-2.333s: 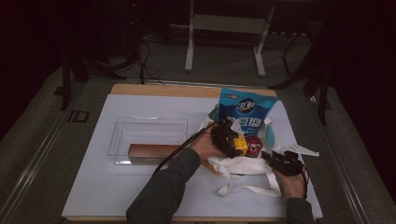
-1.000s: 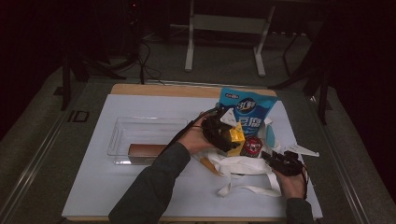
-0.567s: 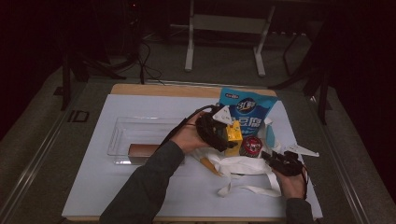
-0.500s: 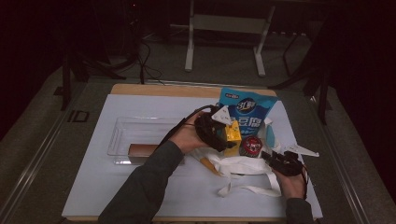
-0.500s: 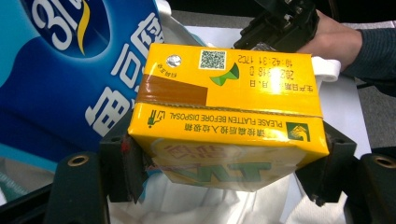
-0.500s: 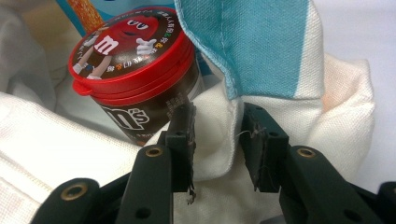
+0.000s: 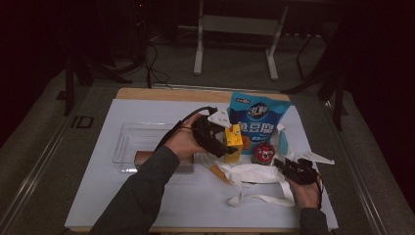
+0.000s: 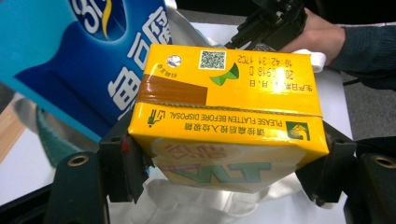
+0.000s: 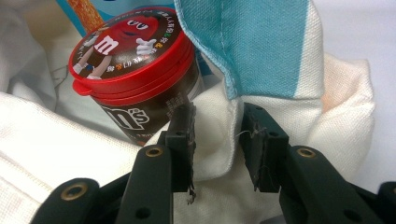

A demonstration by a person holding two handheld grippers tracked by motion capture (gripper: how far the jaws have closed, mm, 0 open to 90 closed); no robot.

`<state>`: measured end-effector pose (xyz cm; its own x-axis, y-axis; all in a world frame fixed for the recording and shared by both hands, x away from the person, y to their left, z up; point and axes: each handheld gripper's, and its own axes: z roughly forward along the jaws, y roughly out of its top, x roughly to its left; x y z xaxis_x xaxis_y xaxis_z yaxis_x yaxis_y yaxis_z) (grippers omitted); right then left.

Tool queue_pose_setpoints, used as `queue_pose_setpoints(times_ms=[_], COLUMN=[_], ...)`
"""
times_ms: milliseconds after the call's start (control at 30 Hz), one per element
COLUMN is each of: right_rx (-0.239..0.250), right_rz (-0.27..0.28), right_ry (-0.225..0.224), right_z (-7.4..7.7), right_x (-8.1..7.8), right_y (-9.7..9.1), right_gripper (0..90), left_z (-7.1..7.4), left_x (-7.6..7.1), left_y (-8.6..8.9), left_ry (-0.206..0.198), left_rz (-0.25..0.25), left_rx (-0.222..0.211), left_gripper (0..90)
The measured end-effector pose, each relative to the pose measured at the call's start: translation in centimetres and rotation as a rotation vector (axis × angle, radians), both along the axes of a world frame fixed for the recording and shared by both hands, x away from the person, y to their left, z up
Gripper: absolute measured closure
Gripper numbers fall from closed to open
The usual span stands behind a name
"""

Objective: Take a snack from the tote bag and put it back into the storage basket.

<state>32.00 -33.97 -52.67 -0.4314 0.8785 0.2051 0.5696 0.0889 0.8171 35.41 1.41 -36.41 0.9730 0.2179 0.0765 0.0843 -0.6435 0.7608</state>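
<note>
Yellow cardboard sat between the jaws of the left gripper [image 8: 224,186]: a juice carton [image 8: 229,121], clamped across its width, the black pads pressing its two side faces in the left gripper view. The jaws stood fairly wide, set by the carton's breadth. In the high view that left gripper [image 7: 218,142] sat just left of centre, the carton [image 7: 233,142] lifted clear of the table [image 7: 98,196] and just in front of the blue snack bag [image 7: 257,120], which stood upright at upper centre. The same blue bag [image 8: 70,56] took up the upper left of the left gripper view, right behind the carton.

The right gripper [image 9: 217,140] had its jaws partly closed on a fold of the white cloth bag [image 9: 215,154]; the fabric edge ran up between the two pads, pinched there. A turquoise panel of that bag [image 9: 252,42] hung at the top of the right gripper view. Just left of the jaws, touching the cloth, stood a brown candy tub [image 9: 135,70] with a red lid. In the high view the right gripper [image 7: 296,169] lay at lower right, on the rim of the cloth bag [image 7: 249,174], with the candy tub [image 7: 264,152] close by to its upper left. A clear plastic tray [image 7: 129,142] lay at the left of the table, a brown box [image 7: 147,157] along its near edge.
</note>
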Motion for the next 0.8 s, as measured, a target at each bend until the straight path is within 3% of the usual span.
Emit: queue_pose_setpoints(times_ms=[367, 567, 800], right_rx=[0.002, 0.002, 0.006], right_rz=[-0.001, -0.002, 0.000], right_ry=[-0.001, -0.002, -0.002], right_z=[0.0, 0.0, 0.0], right_x=[0.0, 0.0, 0.0], right_y=[0.0, 0.0, 0.0], right_gripper=[65.5, 65.6, 65.5], left_z=[0.9, 0.7, 0.8], left_x=[-0.2, 0.2, 0.4], left_y=[2.8, 3.5, 4.1], left_ry=[0.003, 0.007, 0.018], left_rz=[0.035, 0.059, 0.062], left_rx=[-0.026, -0.012, -0.028], left_gripper=[28.7, 28.6, 28.6])
